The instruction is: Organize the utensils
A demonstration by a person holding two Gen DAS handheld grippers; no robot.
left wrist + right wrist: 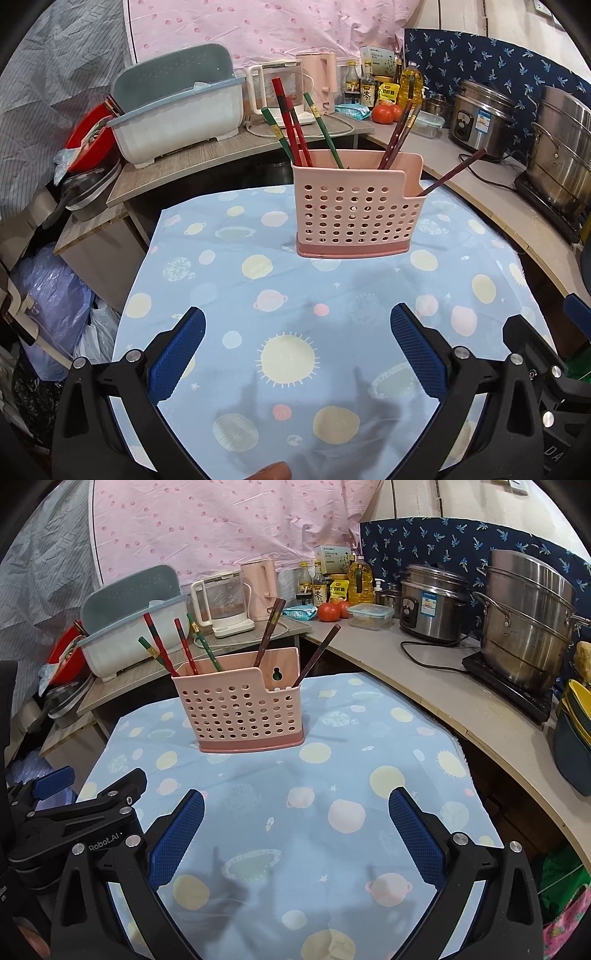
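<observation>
Pink perforated utensil caddy (354,206) stands upright mid-cloth, chopsticks (291,125) leaning inside, one dark chopstick (454,171) in low side pocket. Left gripper (297,350) and right gripper (295,830) near caddy, both spread, empty. Risk: nudging light caddy tips it, spilling chopsticks.

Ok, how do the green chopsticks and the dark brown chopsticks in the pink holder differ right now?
The green chopsticks stand in the tall perforated section of the pink holder beside the red chopsticks; the dark brown chopsticks sit toward the other end, one of them in the low notched section. The green ones carry a gold band; the brown look plain. Both sets lean, tips down.
</observation>
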